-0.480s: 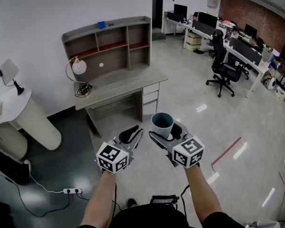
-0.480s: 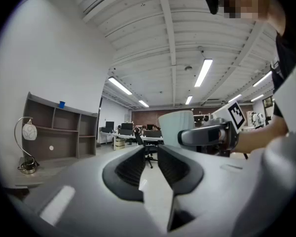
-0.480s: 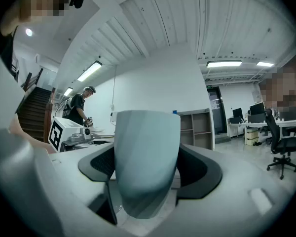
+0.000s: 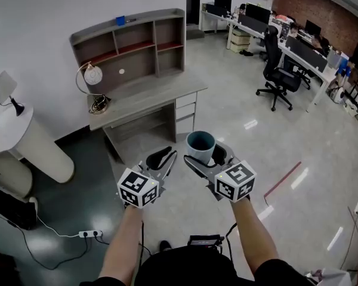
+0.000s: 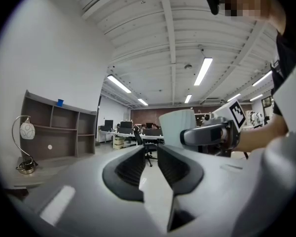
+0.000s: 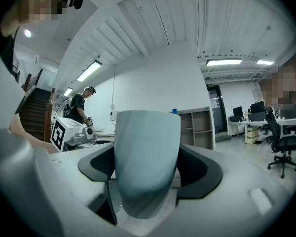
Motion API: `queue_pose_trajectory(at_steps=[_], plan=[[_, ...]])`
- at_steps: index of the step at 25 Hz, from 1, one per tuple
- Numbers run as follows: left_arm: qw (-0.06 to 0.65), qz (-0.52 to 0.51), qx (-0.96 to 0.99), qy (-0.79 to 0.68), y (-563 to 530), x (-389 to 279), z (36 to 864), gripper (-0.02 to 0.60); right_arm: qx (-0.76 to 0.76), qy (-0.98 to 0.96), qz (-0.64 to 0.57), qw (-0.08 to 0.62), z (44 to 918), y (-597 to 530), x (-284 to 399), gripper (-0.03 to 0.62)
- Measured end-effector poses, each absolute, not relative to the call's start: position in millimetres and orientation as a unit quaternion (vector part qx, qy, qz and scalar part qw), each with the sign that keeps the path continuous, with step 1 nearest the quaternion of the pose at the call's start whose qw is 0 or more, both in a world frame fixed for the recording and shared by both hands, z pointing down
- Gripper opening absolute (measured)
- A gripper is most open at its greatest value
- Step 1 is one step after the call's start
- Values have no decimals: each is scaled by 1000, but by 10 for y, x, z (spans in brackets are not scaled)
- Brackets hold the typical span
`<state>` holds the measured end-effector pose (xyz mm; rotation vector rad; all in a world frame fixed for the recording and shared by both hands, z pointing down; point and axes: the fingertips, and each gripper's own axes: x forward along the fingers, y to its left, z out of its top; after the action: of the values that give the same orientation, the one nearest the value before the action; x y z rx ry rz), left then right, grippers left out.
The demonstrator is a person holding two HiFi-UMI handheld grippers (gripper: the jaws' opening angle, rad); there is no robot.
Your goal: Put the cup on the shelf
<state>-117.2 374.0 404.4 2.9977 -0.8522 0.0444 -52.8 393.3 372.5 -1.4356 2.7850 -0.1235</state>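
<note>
**Item:** cup (image 4: 201, 143), blue-grey, upright, mouth up.

**Hold:** right gripper (image 4: 207, 158), fingers spread wide and pressing the cup's sides. We judge this grip is meant to carry it level for setting down.

**Location:** in the air above the floor, well apart from the shelf (image 4: 131, 40) on the table (image 4: 146, 97).

**Left gripper** (image 4: 162, 159): fingers barely apart, empty, which we take as spare.

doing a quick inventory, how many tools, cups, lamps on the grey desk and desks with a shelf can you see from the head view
tool: 2 (left tool, right tool)
cup: 1, in the right tool
lamp: 1
desk with shelf: 1
total: 5
</note>
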Motion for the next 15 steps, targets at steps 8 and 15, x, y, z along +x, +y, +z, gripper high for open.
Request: queue_pose_trajectory(at_steps=[8,15], plan=[[20,20,962,-272,3716,-1156,4115,57,-449,892,-50,4,3785,3911,-517,379],[28,33,962,-268,3737,-1120,4220,2,-450,891,-56,11,3803,3910,-399,379]])
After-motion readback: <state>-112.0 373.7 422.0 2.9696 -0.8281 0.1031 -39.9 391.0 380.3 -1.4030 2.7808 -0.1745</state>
